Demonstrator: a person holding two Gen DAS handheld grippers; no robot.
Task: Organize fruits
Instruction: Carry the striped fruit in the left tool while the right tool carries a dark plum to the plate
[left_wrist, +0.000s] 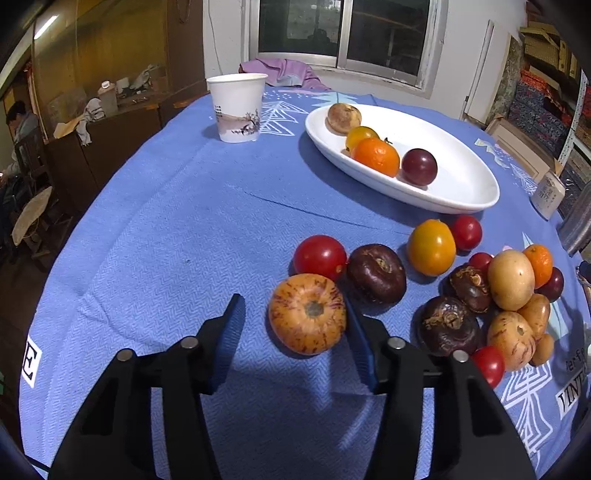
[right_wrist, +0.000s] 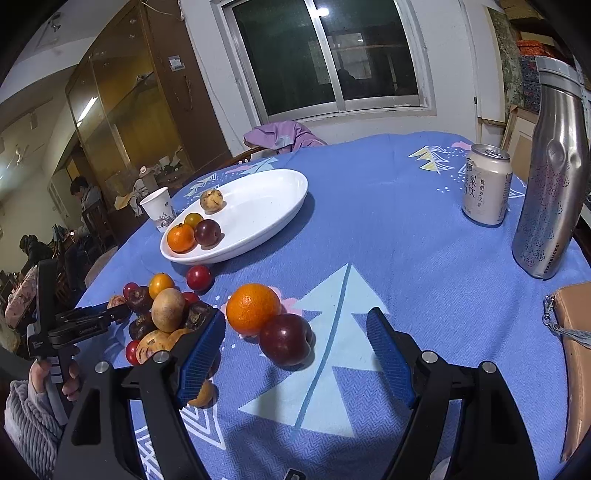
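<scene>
A white oval dish (left_wrist: 465, 184) (right_wrist: 273, 206) holds several fruits, among them an orange mandarin (left_wrist: 376, 157) and a dark plum (left_wrist: 419, 167). A pile of loose fruits (left_wrist: 495, 295) (right_wrist: 166, 314) lies on the blue cloth. My left gripper (left_wrist: 293, 314) is open, its jaws either side of a striped orange fruit (left_wrist: 306, 314) that rests on the cloth, the right pad touching it. My right gripper (right_wrist: 295, 332) is open, with an orange (right_wrist: 253, 308) and a dark red plum (right_wrist: 286, 343) just ahead between its fingers.
A paper cup (left_wrist: 238, 107) stands at the far left of the table. A drink can (right_wrist: 485, 184), a steel tumbler (right_wrist: 550, 177) and a tan pouch (right_wrist: 576, 350) stand on the right. A purple cloth (right_wrist: 284, 136) hangs on a chair beyond the table.
</scene>
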